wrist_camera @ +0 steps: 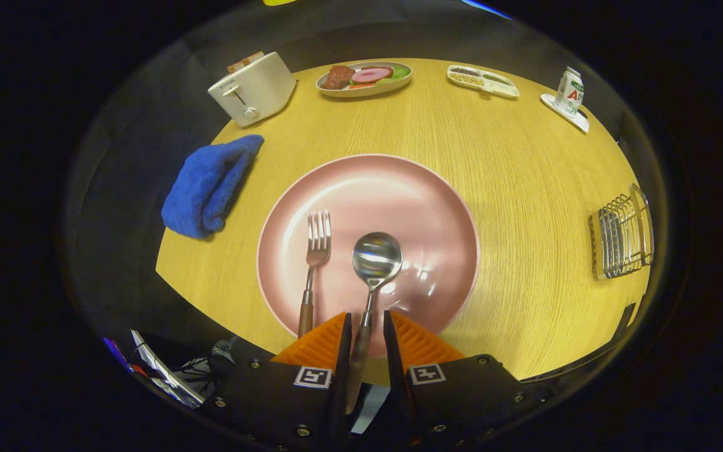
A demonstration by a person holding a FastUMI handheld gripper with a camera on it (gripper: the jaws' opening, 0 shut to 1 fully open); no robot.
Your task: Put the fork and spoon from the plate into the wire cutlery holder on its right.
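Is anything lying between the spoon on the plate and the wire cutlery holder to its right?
Nothing visible does. The spoon lies on the pink plate, its handle between the gripper fingers, which stand slightly apart. From the plate across to the wire cutlery holder there is bare wooden table.

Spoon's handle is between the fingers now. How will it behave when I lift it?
The spoon is probably stiff. Its polished bowl sits far ahead of the gripper, so it may droop bowl-down. The narrow, rounded handle could twist or slip between the fingers, which flank it with small gaps. Close firmly first.
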